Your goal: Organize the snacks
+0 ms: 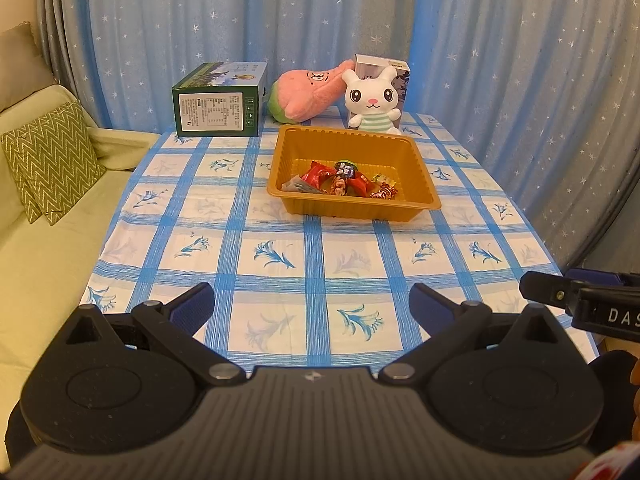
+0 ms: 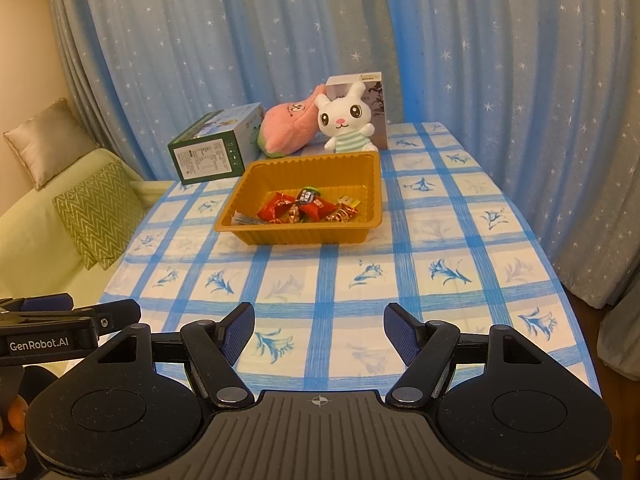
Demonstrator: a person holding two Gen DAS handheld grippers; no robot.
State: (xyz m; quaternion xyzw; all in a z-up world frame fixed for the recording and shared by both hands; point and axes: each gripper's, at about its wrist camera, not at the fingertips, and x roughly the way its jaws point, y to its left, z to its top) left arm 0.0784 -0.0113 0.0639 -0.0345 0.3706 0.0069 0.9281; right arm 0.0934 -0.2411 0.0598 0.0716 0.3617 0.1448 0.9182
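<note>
Two grippers are held side by side over the near edge of the table, and both have nothing between their fingers. The left gripper (image 1: 312,304) has its blue-padded fingers (image 1: 192,306) spread wide apart above the checked tablecloth (image 1: 320,256). The right gripper (image 2: 319,330) is also spread apart, with its pads (image 2: 240,332) facing each other over a flower print. In the left wrist view the right gripper shows at the right edge, and in the right wrist view the left gripper shows at the left edge, so they are near each other but do not touch.

Further on, in the middle of the table, stands an orange plastic tray (image 1: 420,168) with ribbed walls. The snacks (image 1: 340,182) lie together on its floor: red wrapped candies, one dark wrapper with a green end, some small gold and red pieces, and one pale wrapper at the left. I see no snack on the cloth outside the tray.

Behind the tray, at the far edge, a green box (image 1: 218,104) lies on its side at the left. Beside it is a pink plush toy (image 1: 308,94), and then a white rabbit plush (image 1: 372,100) leaning against a pale box (image 1: 382,62). A blue curtain with stars (image 1: 280,20) hangs behind everything, and a sofa with a green zigzag cushion (image 1: 52,160) is at the left.
</note>
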